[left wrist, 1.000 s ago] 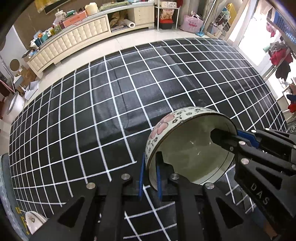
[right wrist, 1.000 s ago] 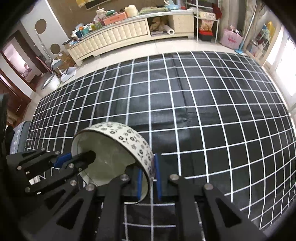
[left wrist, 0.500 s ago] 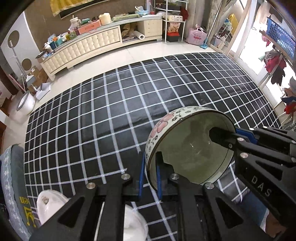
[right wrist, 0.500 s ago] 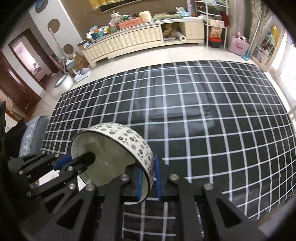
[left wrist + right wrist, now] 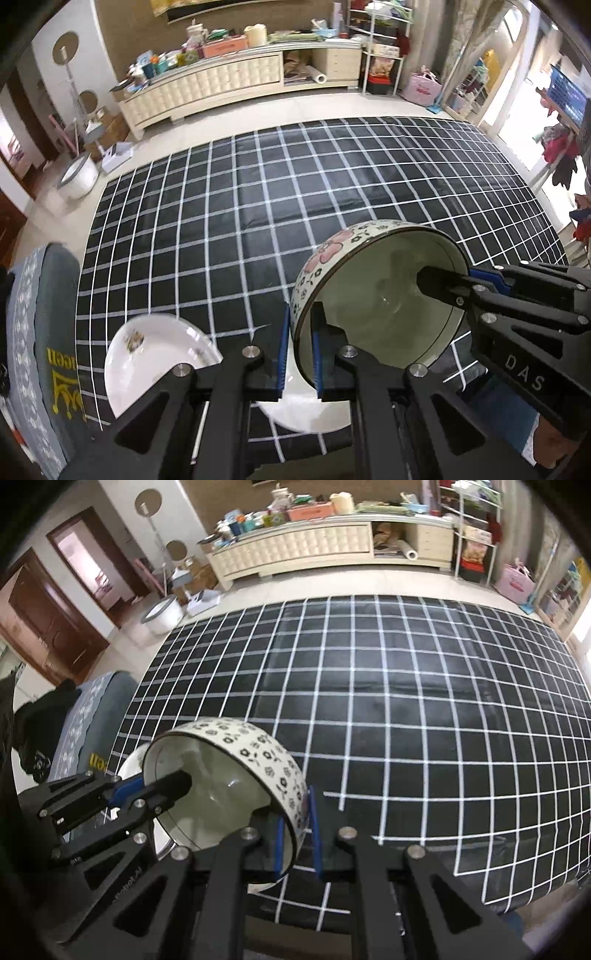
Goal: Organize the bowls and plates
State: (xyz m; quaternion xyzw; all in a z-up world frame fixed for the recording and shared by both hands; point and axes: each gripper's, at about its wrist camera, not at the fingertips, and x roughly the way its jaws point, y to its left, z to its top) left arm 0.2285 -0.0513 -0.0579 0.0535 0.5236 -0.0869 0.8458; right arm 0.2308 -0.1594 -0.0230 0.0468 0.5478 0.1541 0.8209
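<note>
Inspection of both wrist views found one floral bowl (image 5: 376, 295) held off the black grid cloth (image 5: 258, 206) by two grippers at once. We recorded the left gripper (image 5: 299, 347) clamped on the bowl's wall at about 7 o'clock of its rim, one blue pad outside and one inside. The right gripper (image 5: 297, 834) was likewise clamped on the opposite wall; in the left wrist view it entered from 3 o'clock, one finger reaching into the bowl's pale interior. The bowl was tilted, its opening turned towards each camera in turn. Below it, at the near edge of the cloth, we noted white plates (image 5: 147, 354) lying at roughly 7 o'clock in the left wrist view, partly hidden by the gripper frame; how many, we could not tell. A long cream cabinet (image 5: 295, 550) stood at 12 o'clock beyond the cloth.
</note>
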